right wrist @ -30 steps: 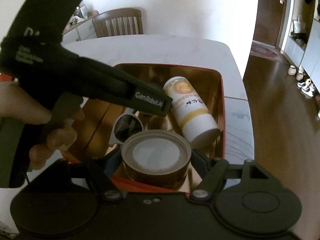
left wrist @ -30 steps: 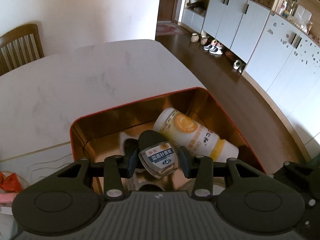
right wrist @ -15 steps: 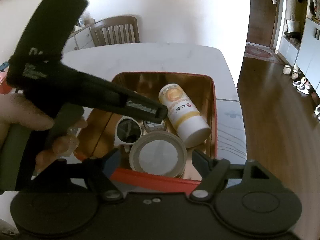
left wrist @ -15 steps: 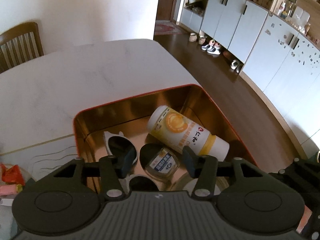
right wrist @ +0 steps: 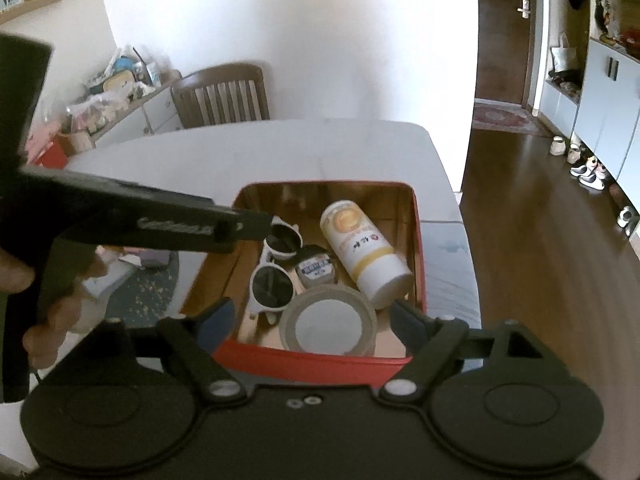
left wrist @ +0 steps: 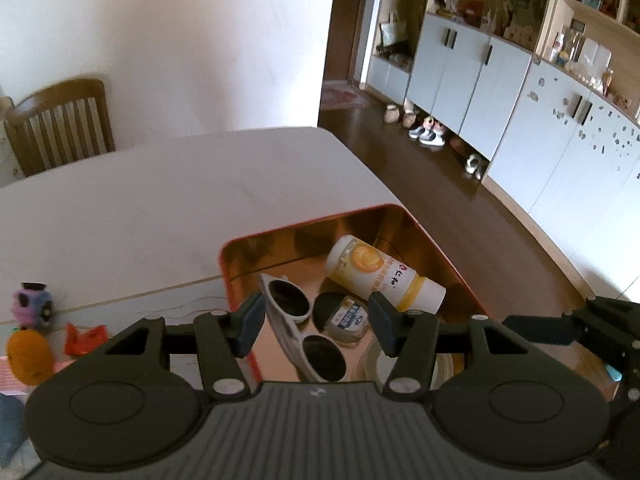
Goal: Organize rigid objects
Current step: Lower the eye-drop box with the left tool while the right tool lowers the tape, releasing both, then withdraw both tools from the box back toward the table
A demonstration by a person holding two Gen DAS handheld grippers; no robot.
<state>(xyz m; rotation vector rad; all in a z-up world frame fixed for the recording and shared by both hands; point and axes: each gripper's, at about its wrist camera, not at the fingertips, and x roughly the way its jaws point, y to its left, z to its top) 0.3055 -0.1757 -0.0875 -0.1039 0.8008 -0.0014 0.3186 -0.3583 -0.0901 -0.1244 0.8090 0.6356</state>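
A red tin with a gold inside (left wrist: 244, 246) (right wrist: 316, 360) stands near the table's right edge. In it lie a white and yellow bottle (left wrist: 384, 278) (right wrist: 366, 250), white sunglasses (left wrist: 298, 320) (right wrist: 272, 276), a small dark jar with a blue label (left wrist: 342, 318) (right wrist: 316, 268) and a roll of tape (right wrist: 328, 324) (left wrist: 370, 360). My left gripper (left wrist: 316, 322) is open and empty above the tin. My right gripper (right wrist: 310, 316) is open and empty, above the tin's near rim.
The white marble table (left wrist: 140, 204) stretches behind the tin. Small toys and red scraps (left wrist: 36, 332) lie at its left. A wooden chair (left wrist: 60, 124) stands behind. Right of the table is wood floor (left wrist: 460, 200) and white cabinets.
My left gripper let go of the small jar, which now lies in the tin. My right gripper let go of the tape roll. Both opened and rose back from the tin.
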